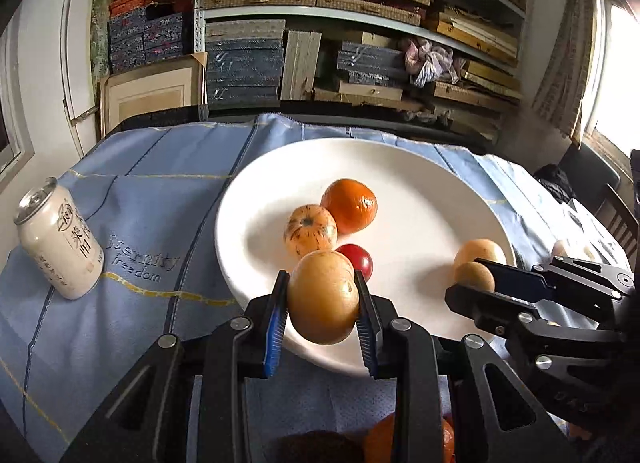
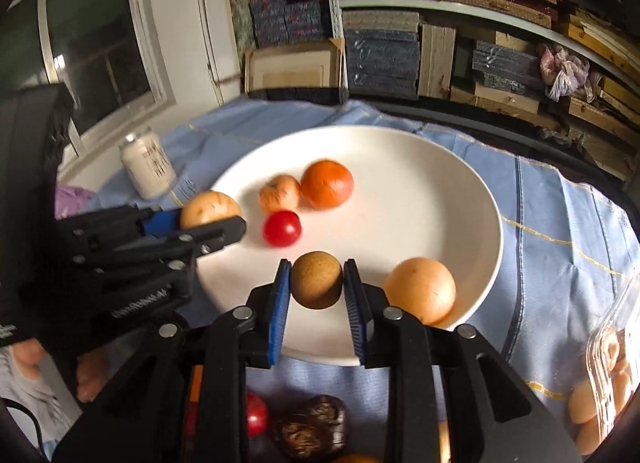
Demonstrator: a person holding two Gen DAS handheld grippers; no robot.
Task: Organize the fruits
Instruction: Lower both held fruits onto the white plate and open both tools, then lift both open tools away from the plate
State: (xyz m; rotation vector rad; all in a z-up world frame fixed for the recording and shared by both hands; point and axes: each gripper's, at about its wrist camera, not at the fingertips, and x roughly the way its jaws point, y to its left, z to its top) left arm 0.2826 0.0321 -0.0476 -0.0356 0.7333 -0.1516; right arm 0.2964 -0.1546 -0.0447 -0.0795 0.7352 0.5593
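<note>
A large white plate (image 1: 420, 167) (image 2: 460, 191) lies on a blue cloth. On it are an orange mandarin (image 1: 349, 205) (image 2: 327, 183), a small striped apple (image 1: 310, 229) (image 2: 279, 193), a red cherry tomato (image 1: 358, 259) (image 2: 281, 228) and a pale orange fruit (image 1: 480, 249) (image 2: 420, 289). My left gripper (image 1: 322, 303) (image 2: 224, 223) is shut on a yellow-brown pear (image 1: 323, 297) (image 2: 208, 209) over the plate's near left rim. My right gripper (image 2: 316, 283) (image 1: 468, 283) is shut on a small brown round fruit (image 2: 316, 279) (image 1: 474, 275) over the plate's near side.
A white drink can (image 1: 60, 239) (image 2: 148, 165) stands on the cloth left of the plate. More fruit lies under the grippers at the near edge (image 2: 308, 429). A clear bag of pale fruit (image 2: 604, 383) lies at the right. Shelves of boxes (image 1: 320, 23) stand behind the table.
</note>
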